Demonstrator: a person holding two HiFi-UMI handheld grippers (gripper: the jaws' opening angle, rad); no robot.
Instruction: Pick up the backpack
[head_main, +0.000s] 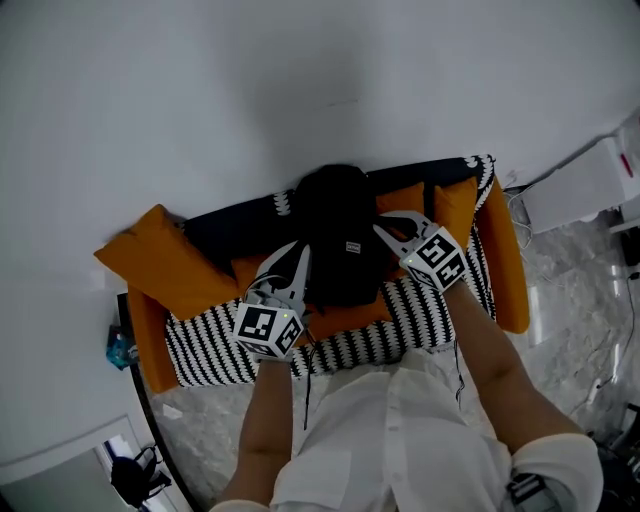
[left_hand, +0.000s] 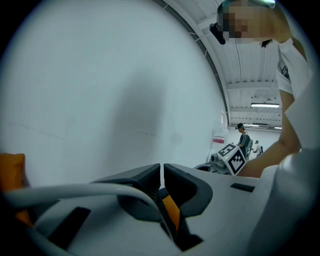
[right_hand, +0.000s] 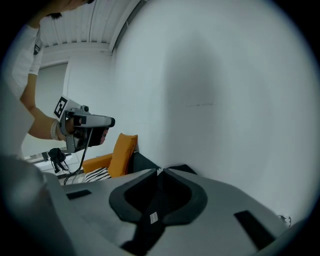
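Observation:
A black backpack (head_main: 340, 235) stands upright on the sofa (head_main: 215, 350), leaning against the backrest. My left gripper (head_main: 299, 252) is at the pack's left side and my right gripper (head_main: 386, 230) at its right side, both near the top. In the left gripper view the left gripper (left_hand: 161, 170) is shut with a dark strap (left_hand: 167, 227) running down from between the pads, orange showing behind it. In the right gripper view the right gripper (right_hand: 159, 172) is shut on a black strap (right_hand: 149, 225) with a small white label. The pack's body is hidden in both gripper views.
The sofa has a black-and-white striped cover, orange cushions (head_main: 160, 258) and an orange armrest (head_main: 505, 270), and stands against a white wall (head_main: 300, 80). A white unit (head_main: 585, 185) and cables lie on the marble floor at right. A person (left_hand: 244, 137) stands far off.

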